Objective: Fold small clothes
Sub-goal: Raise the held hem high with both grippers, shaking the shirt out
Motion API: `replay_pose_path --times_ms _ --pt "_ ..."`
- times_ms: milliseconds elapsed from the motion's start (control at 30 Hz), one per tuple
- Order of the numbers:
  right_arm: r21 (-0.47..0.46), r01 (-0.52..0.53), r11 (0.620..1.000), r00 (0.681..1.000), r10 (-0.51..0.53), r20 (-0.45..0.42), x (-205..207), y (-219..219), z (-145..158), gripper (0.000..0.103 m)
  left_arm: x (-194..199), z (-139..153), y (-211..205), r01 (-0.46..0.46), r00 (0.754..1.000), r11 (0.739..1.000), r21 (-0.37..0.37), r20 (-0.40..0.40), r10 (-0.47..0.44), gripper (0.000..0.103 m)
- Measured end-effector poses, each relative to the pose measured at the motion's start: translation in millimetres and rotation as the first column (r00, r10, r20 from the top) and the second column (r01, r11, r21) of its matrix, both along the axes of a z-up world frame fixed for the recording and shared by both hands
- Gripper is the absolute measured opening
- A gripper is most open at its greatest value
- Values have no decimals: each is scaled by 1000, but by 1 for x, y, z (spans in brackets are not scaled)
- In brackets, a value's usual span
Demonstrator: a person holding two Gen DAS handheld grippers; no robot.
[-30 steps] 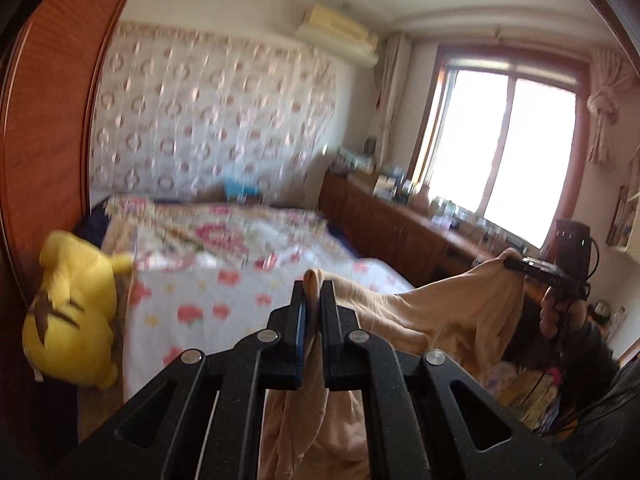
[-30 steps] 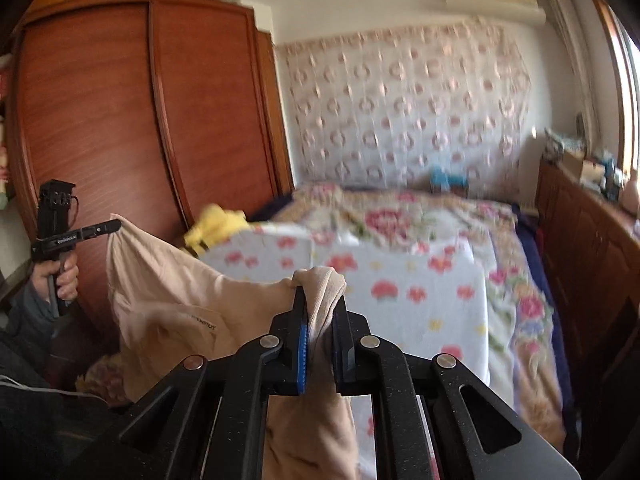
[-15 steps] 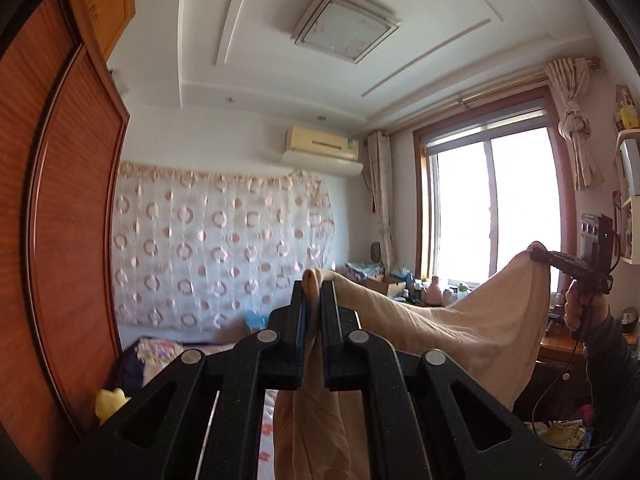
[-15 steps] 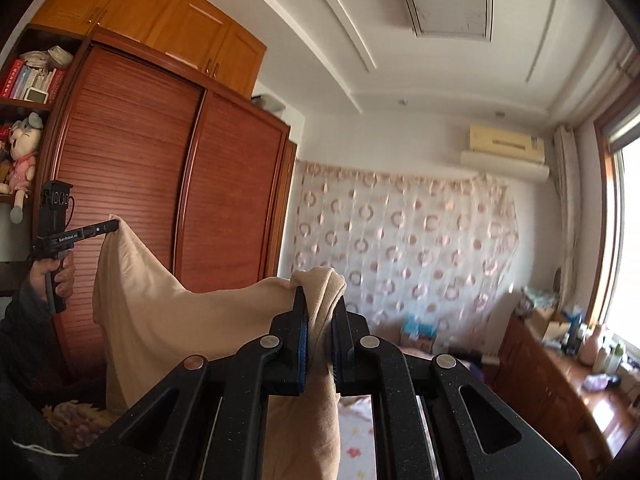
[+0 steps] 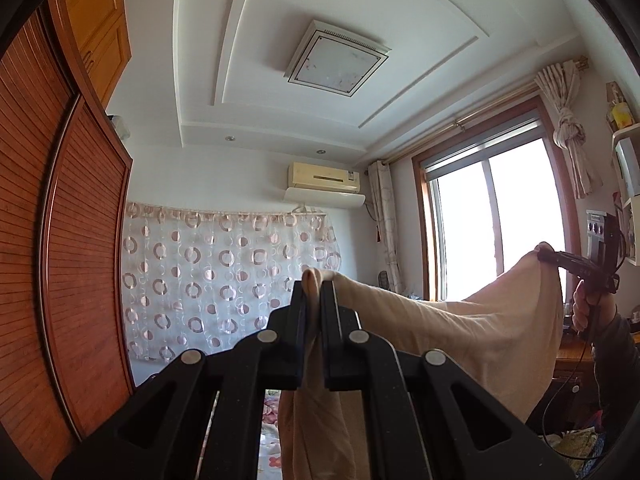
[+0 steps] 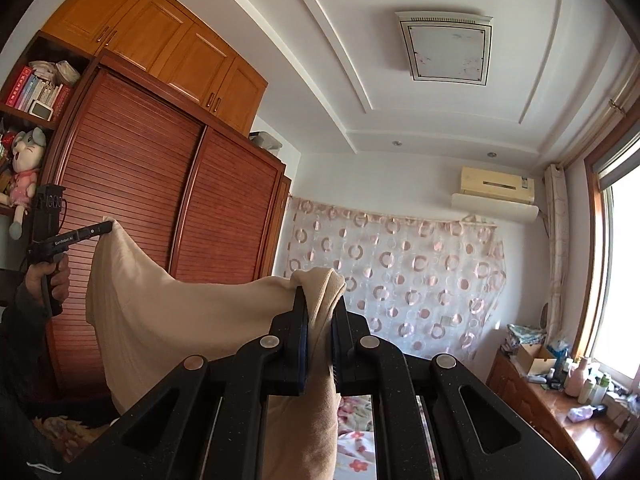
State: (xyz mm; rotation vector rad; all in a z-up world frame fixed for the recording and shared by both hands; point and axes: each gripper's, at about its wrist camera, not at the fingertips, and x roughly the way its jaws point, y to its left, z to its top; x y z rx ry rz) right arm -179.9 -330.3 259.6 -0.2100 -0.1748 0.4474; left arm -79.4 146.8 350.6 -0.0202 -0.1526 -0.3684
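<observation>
A beige garment (image 5: 460, 336) hangs stretched in the air between my two grippers. My left gripper (image 5: 314, 292) is shut on one corner of it; the cloth bunches between the fingers and drapes down. In the left wrist view the right gripper (image 5: 544, 257) pinches the other corner at far right. My right gripper (image 6: 320, 300) is shut on that corner of the garment (image 6: 168, 312). In the right wrist view the left gripper (image 6: 107, 227) holds the far corner at left. Both point upward toward the ceiling.
A red-brown wardrobe (image 6: 160, 208) stands on the left. A window (image 5: 488, 232) and a wooden dresser (image 6: 560, 404) with bottles line the right wall. A patterned curtain (image 5: 224, 276) covers the far wall. A floral bed (image 6: 356, 444) shows just below the grippers.
Both grippers have lifted and tilted upward with the garment; the bed and yellow plush have dropped out of view and the ceiling now fills the frames. Both grips are unchanged.
</observation>
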Motion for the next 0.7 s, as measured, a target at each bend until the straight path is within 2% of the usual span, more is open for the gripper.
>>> replay_pose_path --times_ms 133,233,333,500,567,700 --pt "-9 13 1000 999 -13 -30 19 -3 0 9 11 -3 -6 -11 1000 1000 3 -30 11 7" --pt "-21 29 999 996 -31 -87 50 0 -2 9 37 -15 -10 -38 997 999 9 -70 38 7" --pt "-42 46 998 986 -53 -157 98 6 -13 9 80 -36 -15 -66 989 998 15 -135 67 7" --pt "-69 39 997 954 -57 -293 194 18 -51 9 176 -104 -14 -117 952 993 25 -281 119 7" --pt "-46 33 998 935 -47 -352 231 19 -70 9 209 -134 -16 -131 935 991 33 -330 134 7" --pt "-57 47 997 896 -67 -439 298 28 -105 9 268 -182 -18 -144 902 989 39 -406 147 7"
